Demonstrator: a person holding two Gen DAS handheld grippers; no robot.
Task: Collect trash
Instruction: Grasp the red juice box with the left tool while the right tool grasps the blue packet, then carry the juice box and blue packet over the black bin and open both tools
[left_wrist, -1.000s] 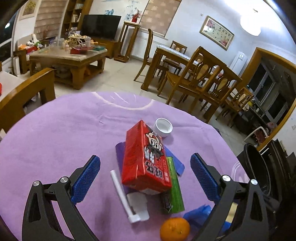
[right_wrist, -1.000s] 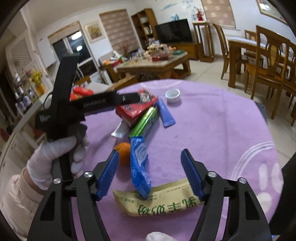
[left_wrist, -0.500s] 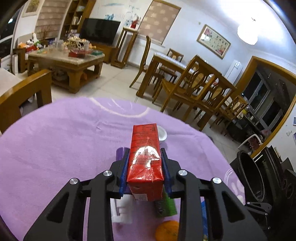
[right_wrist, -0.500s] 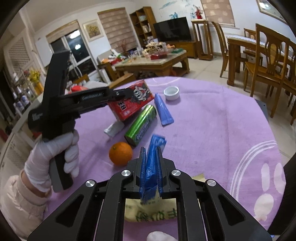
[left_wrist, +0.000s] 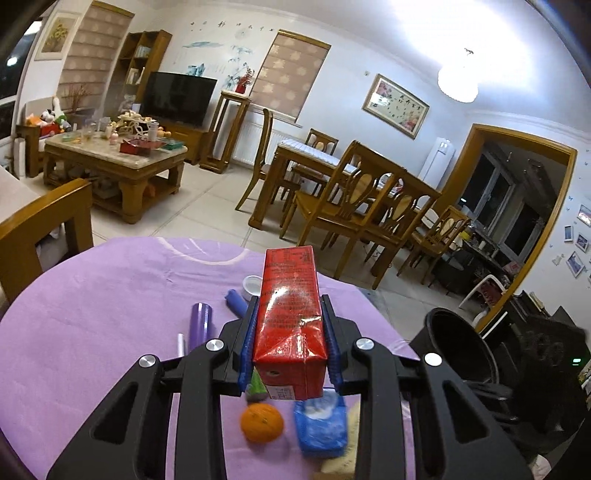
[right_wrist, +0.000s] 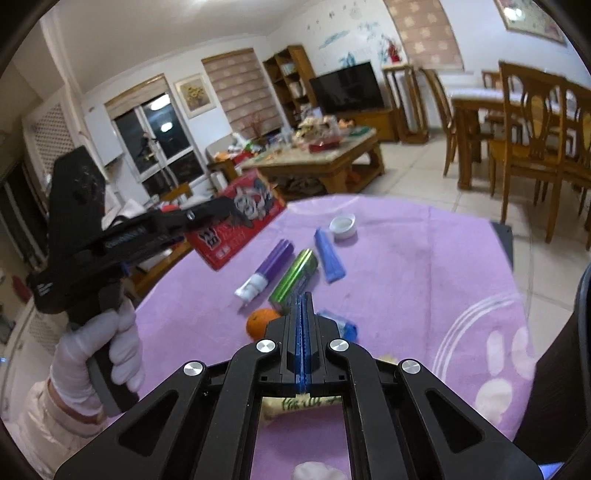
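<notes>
Left gripper (left_wrist: 290, 332) is clamped on the red carton (left_wrist: 290, 314), held above the purple table (left_wrist: 92, 314). Carton looks light, stiff w/ crushable walls; side grip suits. Right gripper (right_wrist: 303, 325) is closed on a blue wrapper (right_wrist: 341, 326), thin & soft.

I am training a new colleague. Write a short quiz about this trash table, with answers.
1. True or false: the left gripper holds the red carton lifted off the purple tablecloth.
2. Which item lies nearest to the white cap?
3. Fill in: the right gripper is ___ (open/shut).

Key: 1 true. 2 the blue tube. 3 shut.
</notes>
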